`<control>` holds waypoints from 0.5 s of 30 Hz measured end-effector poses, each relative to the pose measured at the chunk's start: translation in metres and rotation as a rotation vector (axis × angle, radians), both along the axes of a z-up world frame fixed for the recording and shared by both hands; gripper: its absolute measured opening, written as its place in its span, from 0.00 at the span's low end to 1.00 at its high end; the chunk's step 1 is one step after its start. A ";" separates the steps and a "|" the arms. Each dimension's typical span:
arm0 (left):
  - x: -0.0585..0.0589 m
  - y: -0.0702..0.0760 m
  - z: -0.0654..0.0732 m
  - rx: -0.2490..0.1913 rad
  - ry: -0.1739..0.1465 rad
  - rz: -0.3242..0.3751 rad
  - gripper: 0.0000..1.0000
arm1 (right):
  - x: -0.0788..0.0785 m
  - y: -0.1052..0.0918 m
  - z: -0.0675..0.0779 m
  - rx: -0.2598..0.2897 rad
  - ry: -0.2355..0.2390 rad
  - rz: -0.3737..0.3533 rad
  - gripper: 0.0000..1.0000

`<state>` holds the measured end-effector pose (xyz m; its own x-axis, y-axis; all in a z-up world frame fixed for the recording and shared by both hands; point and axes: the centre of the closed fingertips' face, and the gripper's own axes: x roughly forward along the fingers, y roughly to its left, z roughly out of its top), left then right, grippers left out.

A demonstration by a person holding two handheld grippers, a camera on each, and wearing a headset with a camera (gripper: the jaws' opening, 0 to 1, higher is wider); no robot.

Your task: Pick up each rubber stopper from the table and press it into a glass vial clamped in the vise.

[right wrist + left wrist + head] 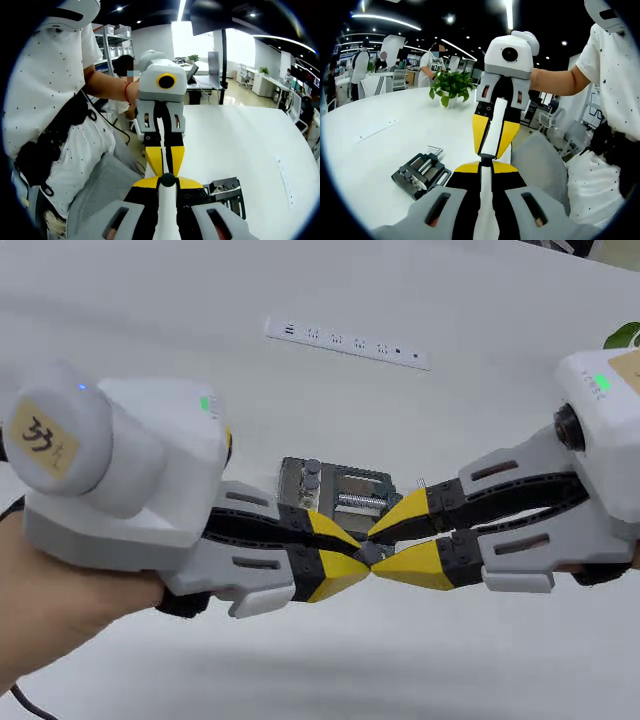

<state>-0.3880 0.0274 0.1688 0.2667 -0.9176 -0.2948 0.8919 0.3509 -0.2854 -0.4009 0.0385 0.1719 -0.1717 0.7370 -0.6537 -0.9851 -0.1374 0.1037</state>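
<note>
Left gripper [362, 556]: it reaches in from the left of the head view, held by the person's hand [50, 590] at the lower left. Its yellow-tipped jaws taper to a near point at frame centre.
Left gripper state: the jaws are drawn almost together with their tips at the stopper, but I cannot tell whether they actually pinch it.
Right gripper [381, 548]: it comes in from the right of the head view, its jaws converging to the same central spot so that the two grippers meet tip to tip.
Right gripper state: clenched. In the right gripper view its own yellow tips [167, 186] sit either side of the dark round stopper and clasp it.
Rubber stopper [372, 554]: small and dark, held above the table exactly where the four tips meet. It lies at lower centre in the right gripper view [167, 180] and is a smaller dark spot at centre in the left gripper view [486, 157].
Vise [350, 495]: it stands on the table just behind the meeting tips, slightly left of centre in the head view. It is at lower left in the left gripper view [422, 175] and lower right in the right gripper view [227, 195].
Vials [312, 475]: two grey-topped ones stand upright at the vise's left end, apart from the stopper.
Table [150, 320]: white, with a white power strip [345, 343] lying across the upper middle of the head view, well behind the vise.
Plant [451, 86]: a green potted one on the table, at upper left of the left gripper view.
</note>
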 end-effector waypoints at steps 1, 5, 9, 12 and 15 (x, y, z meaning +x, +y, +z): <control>0.000 0.000 0.000 0.000 0.003 0.001 0.03 | 0.000 0.000 0.000 -0.003 -0.002 0.003 0.07; -0.001 0.002 0.000 0.001 0.007 0.001 0.03 | -0.001 0.002 0.000 -0.015 -0.017 0.022 0.07; -0.003 0.001 -0.001 0.017 0.010 -0.006 0.03 | -0.002 0.004 -0.001 -0.034 -0.017 0.037 0.06; -0.005 0.002 -0.002 0.028 0.008 -0.015 0.03 | -0.003 0.004 -0.003 -0.045 -0.024 0.054 0.06; -0.005 0.004 -0.003 0.030 0.004 -0.012 0.03 | -0.003 0.005 -0.003 -0.046 -0.022 0.055 0.05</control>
<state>-0.3926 0.0313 0.1659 0.2542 -0.9116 -0.3232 0.8950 0.3483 -0.2785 -0.4040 0.0435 0.1691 -0.1959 0.6961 -0.6907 -0.9783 -0.1868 0.0892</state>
